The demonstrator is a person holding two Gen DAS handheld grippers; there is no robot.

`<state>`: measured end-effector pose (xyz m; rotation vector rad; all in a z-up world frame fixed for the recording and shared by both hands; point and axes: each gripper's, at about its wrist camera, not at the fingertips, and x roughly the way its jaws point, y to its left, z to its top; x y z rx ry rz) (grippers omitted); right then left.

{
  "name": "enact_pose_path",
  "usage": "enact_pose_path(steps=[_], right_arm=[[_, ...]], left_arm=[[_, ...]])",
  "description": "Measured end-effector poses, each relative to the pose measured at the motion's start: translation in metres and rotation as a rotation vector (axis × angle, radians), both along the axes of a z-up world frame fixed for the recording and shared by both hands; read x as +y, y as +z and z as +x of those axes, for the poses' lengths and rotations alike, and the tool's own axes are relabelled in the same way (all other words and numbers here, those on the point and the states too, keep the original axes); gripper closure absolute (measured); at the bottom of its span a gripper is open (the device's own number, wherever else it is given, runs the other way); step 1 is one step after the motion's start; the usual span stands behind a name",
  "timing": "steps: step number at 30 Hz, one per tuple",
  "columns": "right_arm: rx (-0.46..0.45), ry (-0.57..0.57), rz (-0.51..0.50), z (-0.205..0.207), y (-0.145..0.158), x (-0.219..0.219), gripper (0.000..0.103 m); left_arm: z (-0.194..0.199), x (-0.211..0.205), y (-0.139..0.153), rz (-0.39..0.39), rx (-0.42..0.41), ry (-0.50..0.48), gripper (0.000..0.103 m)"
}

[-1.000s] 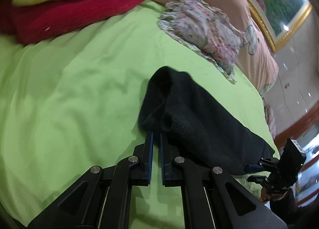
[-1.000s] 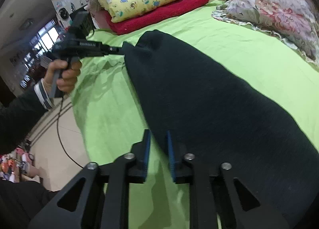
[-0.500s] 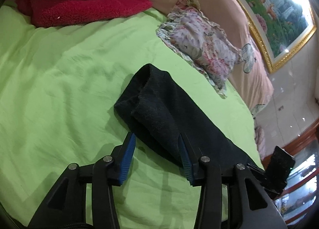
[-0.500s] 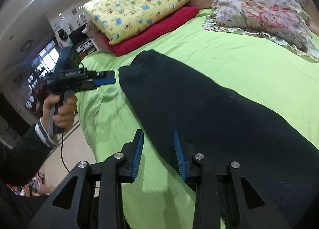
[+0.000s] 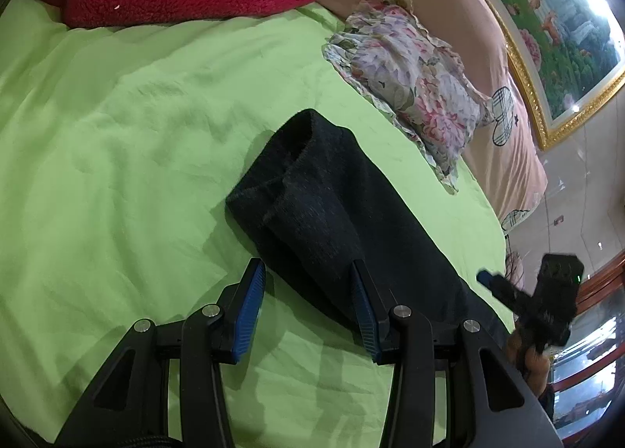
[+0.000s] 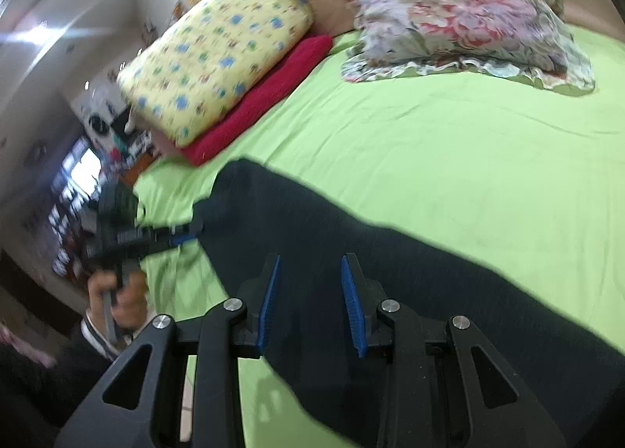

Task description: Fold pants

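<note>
The black pants (image 5: 332, 209) lie in a long band on the green bed sheet (image 5: 117, 174), with their folded end at the middle of the left wrist view. My left gripper (image 5: 304, 291) stands open just short of that end; its right pad is at the cloth's edge and nothing is pinched. In the right wrist view the pants (image 6: 390, 272) run from lower right to centre left. My right gripper (image 6: 310, 291) hovers open above them, holding nothing. The left gripper (image 6: 187, 235), held by a hand (image 6: 117, 299), sits at the pants' far end. The right gripper (image 5: 484, 276) shows at the right edge.
A yellow pillow (image 6: 218, 57) rests on a red blanket (image 6: 265, 96) at the head of the bed, and a floral pillow (image 6: 461, 18) lies beside them. The bed's edge and the floor run along the left in the right wrist view. A framed picture (image 5: 547, 38) hangs on the wall.
The left gripper went from shut on the pants' end to open, leaving the cloth on the sheet. The right gripper opened wider, rolled, and now sits over the pants instead of at their edge.
</note>
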<state>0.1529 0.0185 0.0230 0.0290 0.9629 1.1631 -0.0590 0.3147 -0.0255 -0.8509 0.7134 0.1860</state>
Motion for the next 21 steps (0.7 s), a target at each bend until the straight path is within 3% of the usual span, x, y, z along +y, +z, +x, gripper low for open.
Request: enact_pose_path(steps=[5,11,14,16,21], right_arm=[[0.061,-0.035,-0.078,0.037,-0.019,0.027,0.069],[0.031,0.067,-0.292,0.043,-0.051,0.063,0.065],[0.051,0.104,-0.292,0.045,-0.053,0.063,0.065],[0.081,0.118,-0.287,0.048,-0.055,0.061,0.067],[0.028,0.123,-0.283,0.034,-0.049,0.051,0.079]], left_arm=[[0.009,0.007,-0.008,-0.012,0.01,0.003,0.059],[0.025,0.011,-0.017,-0.028,0.011,0.009,0.06],[0.038,0.012,-0.018,-0.012,0.009,0.015,0.063],[0.046,0.011,-0.019,-0.004,0.012,0.013,0.071],[0.048,-0.002,-0.003,0.053,-0.027,0.006,0.081]])
